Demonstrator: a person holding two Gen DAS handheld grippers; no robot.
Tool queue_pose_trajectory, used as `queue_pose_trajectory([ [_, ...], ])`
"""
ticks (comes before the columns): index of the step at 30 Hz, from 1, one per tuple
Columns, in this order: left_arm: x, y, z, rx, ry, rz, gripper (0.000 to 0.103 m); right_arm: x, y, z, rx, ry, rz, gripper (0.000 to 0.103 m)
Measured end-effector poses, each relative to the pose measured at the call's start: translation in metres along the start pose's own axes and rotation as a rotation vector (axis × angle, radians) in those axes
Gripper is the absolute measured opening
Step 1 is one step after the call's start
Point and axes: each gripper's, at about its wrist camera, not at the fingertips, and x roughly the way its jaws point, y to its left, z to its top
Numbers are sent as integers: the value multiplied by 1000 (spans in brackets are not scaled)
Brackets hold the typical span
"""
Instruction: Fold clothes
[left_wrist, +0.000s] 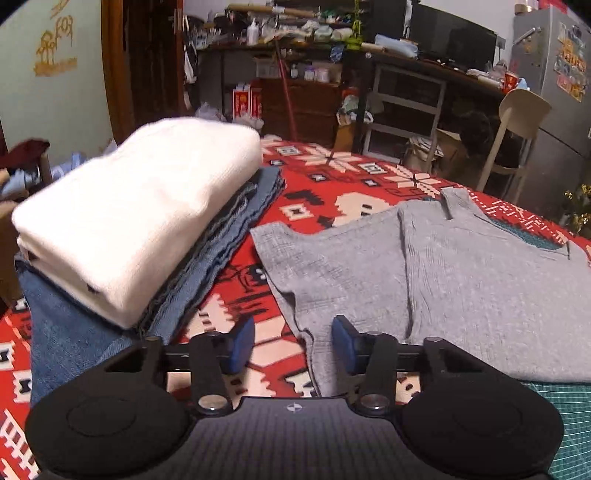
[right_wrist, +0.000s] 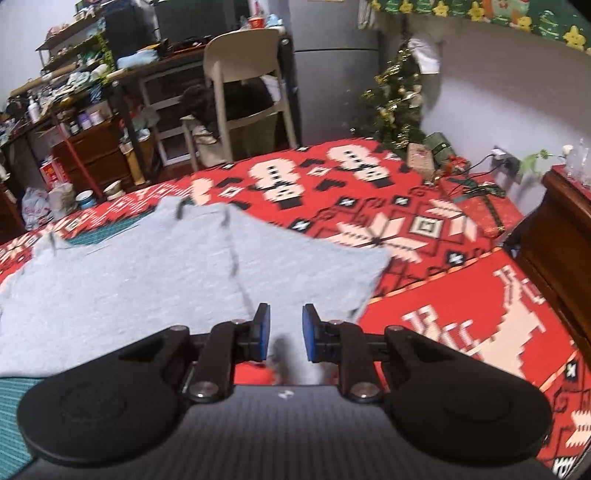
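A grey garment (left_wrist: 461, 288) lies spread flat on the red patterned cloth (left_wrist: 332, 199). My left gripper (left_wrist: 293, 345) hovers open over the garment's near left edge, nothing between its blue pads. To its left sits a stack: a folded white garment (left_wrist: 136, 221) on top of folded blue denim (left_wrist: 74, 332). In the right wrist view the same grey garment (right_wrist: 147, 280) lies ahead and to the left. My right gripper (right_wrist: 284, 332) is open above the garment's near right corner, jaws empty.
A beige chair (right_wrist: 240, 81) stands beyond the far edge, with cluttered shelves (left_wrist: 295, 48) and a grey fridge (left_wrist: 554, 92) behind. A small decorated tree (right_wrist: 399, 96) and wrapped gifts (right_wrist: 476, 206) sit at the right. A dark wooden cabinet (right_wrist: 561, 229) borders the right side.
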Motion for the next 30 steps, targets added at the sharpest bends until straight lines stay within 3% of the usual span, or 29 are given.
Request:
queue_pose_trajectory([
  [3,6,3,8,-29,-3,-24,41,-5,10,0,-25,-4,11,20],
  [5,11,6,13,-52,9,-29,33,-8,12,0,-21,-6,9,20],
  [6,13,6,14,-58,14,-29,26,-9,13,0,-18,-5,8,20],
  [7,12,8,14,-60,15,-27,11,-11,14,1,-14,-4,7,20],
  [8,12,9,14,-61,15,-26,6,-11,15,1,-12,-1,10,20],
  [19,7,25,14,-82,17,-13,2,-10,31,-1,-38,8,51,22],
  [26,-4,33,13,-129,57,-113,3,-11,32,-6,-24,16,74,22],
  [30,-10,37,12,-156,79,-170,8,-10,34,-9,-21,24,86,23],
])
